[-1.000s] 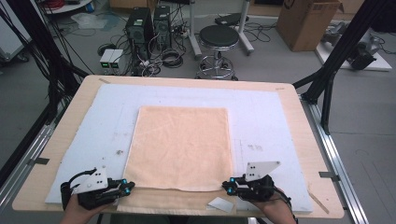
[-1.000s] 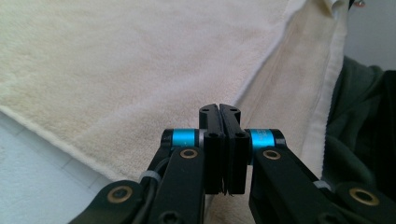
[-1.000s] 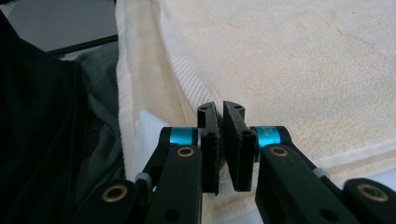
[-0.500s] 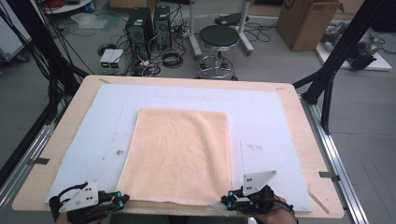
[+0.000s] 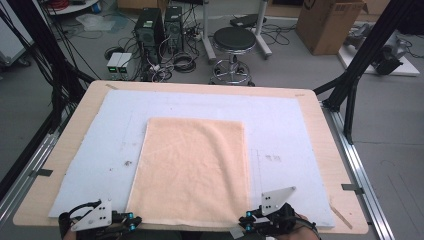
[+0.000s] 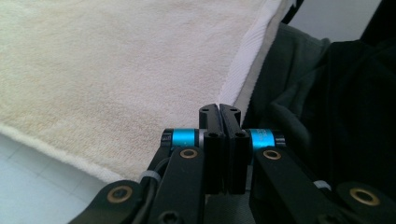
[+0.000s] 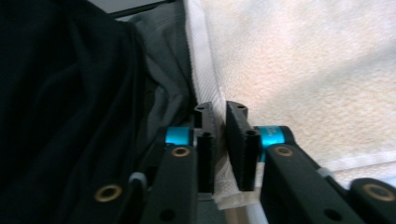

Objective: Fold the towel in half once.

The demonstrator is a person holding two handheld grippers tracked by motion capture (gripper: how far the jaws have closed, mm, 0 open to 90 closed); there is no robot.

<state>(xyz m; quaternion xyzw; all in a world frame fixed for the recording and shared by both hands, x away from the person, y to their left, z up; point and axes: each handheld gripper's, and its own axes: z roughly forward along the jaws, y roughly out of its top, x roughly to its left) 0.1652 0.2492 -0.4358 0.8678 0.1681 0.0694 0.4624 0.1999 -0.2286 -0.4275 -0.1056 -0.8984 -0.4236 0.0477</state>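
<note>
Both grippers point(image 5: 131, 220) point(image 5: 244, 223) sit half cut off below the towel point(image 5: 192, 170).

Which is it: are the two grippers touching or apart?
Apart. High view: left gripper and right gripper sit at the towel's opposite near corners. The right jaws have just been opening, towel hem between them.

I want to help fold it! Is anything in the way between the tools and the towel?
No, nothing visible. The left tool and right tool sit right at the near corners of the peach towel, with only the table's pale mat around.
</note>
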